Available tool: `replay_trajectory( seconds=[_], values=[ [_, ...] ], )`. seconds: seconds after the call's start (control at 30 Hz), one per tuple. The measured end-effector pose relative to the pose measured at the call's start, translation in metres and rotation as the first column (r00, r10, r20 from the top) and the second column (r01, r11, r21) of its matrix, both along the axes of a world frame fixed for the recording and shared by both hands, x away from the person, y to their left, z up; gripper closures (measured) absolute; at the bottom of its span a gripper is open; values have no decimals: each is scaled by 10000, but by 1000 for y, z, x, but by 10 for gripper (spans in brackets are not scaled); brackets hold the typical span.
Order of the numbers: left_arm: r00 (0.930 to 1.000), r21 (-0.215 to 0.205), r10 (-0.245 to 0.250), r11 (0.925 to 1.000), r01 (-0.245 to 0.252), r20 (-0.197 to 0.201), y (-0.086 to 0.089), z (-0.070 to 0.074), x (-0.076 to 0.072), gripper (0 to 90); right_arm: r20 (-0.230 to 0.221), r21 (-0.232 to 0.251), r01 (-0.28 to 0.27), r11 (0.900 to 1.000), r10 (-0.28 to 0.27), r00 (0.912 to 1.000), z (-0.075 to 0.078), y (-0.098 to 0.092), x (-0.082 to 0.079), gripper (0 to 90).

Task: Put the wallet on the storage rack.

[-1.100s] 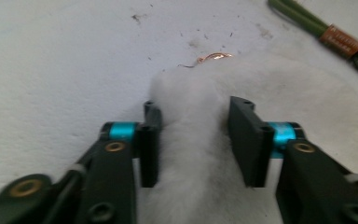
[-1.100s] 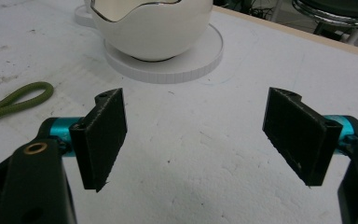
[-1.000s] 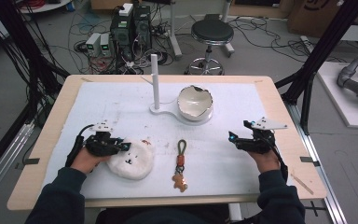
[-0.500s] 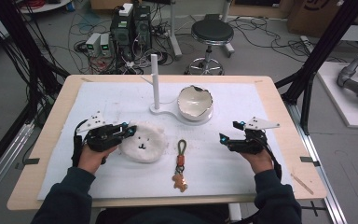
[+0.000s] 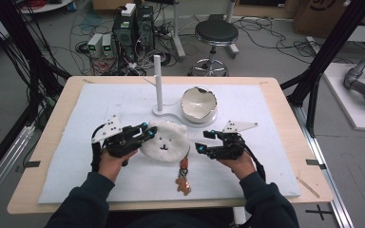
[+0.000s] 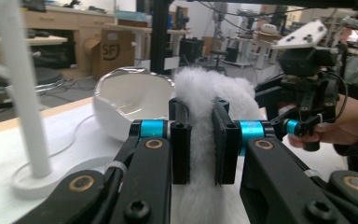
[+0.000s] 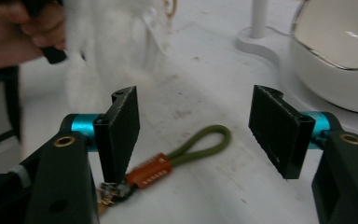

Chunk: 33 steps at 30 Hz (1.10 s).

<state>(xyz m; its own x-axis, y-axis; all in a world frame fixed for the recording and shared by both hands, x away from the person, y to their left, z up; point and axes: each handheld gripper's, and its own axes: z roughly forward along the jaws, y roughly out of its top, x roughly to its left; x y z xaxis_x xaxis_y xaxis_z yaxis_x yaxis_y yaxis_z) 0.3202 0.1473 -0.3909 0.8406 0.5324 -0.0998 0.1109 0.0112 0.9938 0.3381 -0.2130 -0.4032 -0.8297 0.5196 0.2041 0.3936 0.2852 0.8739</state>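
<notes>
A white fluffy plush [image 5: 164, 142] with a small bear face is held off the mat, and my left gripper [image 5: 140, 134] is shut on its edge. In the left gripper view the jaws of the left gripper [image 6: 200, 144] pinch the plush [image 6: 214, 88] upright. My right gripper [image 5: 204, 142] is open, just right of the plush. A keychain [image 5: 183, 175] with an olive loop, an orange piece and a brown charm lies on the mat. In the right gripper view the keychain [image 7: 186, 151] lies between and below the open jaws of the right gripper [image 7: 198, 123].
A white stand with an upright pole [image 5: 158, 80] sits at the back of the white mat [image 5: 266, 166], with a white bowl-shaped shell [image 5: 198, 104] beside it. The bowl-shaped shell [image 7: 335, 51] is close on the right in the right gripper view. Tan table rim [image 5: 52, 142] borders the mat.
My left gripper has carried the plush right and away from the front edge, toward the centre. My right gripper has moved left toward the keychain, still open.
</notes>
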Motion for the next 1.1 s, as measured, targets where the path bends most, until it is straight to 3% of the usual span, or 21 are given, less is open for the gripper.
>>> replay_trajectory(
  seconds=[0.03,0.2,0.27,0.3,0.37,0.47,0.5,0.53,0.57,0.6,0.63,0.67,0.7,0.73,0.77,0.87,0.9,0.97,1.0,1.03,1.1],
  values=[
    [10000,68,-41,10000,41,6,-3,0,-1,796,-197,287,-339,9990,344,9992,-1,5,0,366],
    [9996,245,-294,9993,295,-42,-14,-3,-1,796,-370,412,-1090,9932,1106,9932,-3,14,-1,430],
    [9990,217,-444,9988,444,-15,-17,-4,-1,796,-394,286,-1403,9897,1413,9892,-4,17,-2,503],
    [9988,230,-482,9986,482,-31,-18,-4,-1,795,-386,139,-1634,9865,1638,9857,-5,20,-2,588],
    [9984,354,-542,9979,548,-176,-18,-6,0,785,2,-615,-1726,9831,1729,9849,-4,23,-5,715],
    [9936,660,-627,9954,690,-936,-15,-8,5,652,438,-832,-1754,9810,1794,9828,-2,20,-6,747],
    [9907,1121,-542,9913,684,-1246,-15,-9,6,533,682,-878,-1744,9808,1805,9812,1,16,-6,752],
    [9869,1583,-521,9844,764,-1524,-15,-10,8,533,682,-878,-1744,9808,1805,9812,1,16,-6,752],
    [9722,1963,-908,9713,1343,-2158,-16,-15,10,476,821,-1082,-1850,9768,1942,9775,4,15,-6,752],
    [9722,1963,-908,9713,1343,-2158,-16,-15,10,489,821,-1082,-1850,9768,1942,9775,4,15,-6,752],
    [9670,2381,-1180,9558,1723,-2257,-19,-18,10,531,910,-988,-1976,9753,2066,9742,5,14,-7,754],
    [9670,2381,-1180,9558,1723,-2257,-19,-18,10,589,910,-988,-1976,9753,2066,9742,5,14,-7,754],
    [9700,2622,-1135,9501,1692,-2148,-20,-18,8,689,1070,-971,-2009,9748,2109,9716,6,14,-8,755],
    [9726,2687,-1117,9489,1654,-2041,-19,-18,8,689,1070,-971,-2009,9748,2109,9716,6,14,-8,755],
    [9720,2496,-1272,9523,1753,-1975,-19,-18,8,761,1089,-753,-1905,9788,1979,9742,7,12,-7,751],
    [9807,2257,-1432,9591,1706,-1329,-17,-14,5,782,1147,-561,-1769,9826,1824,9765,8,11,-7,714],
    [9821,2054,-1480,9639,1696,-1164,-15,-12,5,790,926,-168,-1522,9882,1531,9839,8,9,-5,609],
    [9834,1665,-1576,9711,1709,-902,-13,-9,4,791,809,-63,-1489,9888,1489,9855,8,8,-4,572],
    [9840,1482,-1615,9740,1713,-760,-13,-8,3,793,702,75,-1413,9899,1405,9876,7,7,-2,479],
    [9838,1386,-1663,9749,1743,-675,-12,-8,3,793,183,551,-1263,9905,1255,9919,5,6,1,413],
    [9832,1323,-1709,9751,1781,-638,-13,-8,2,793,28,800,-1391,9870,1393,9902,4,5,2,435]
  ],
)
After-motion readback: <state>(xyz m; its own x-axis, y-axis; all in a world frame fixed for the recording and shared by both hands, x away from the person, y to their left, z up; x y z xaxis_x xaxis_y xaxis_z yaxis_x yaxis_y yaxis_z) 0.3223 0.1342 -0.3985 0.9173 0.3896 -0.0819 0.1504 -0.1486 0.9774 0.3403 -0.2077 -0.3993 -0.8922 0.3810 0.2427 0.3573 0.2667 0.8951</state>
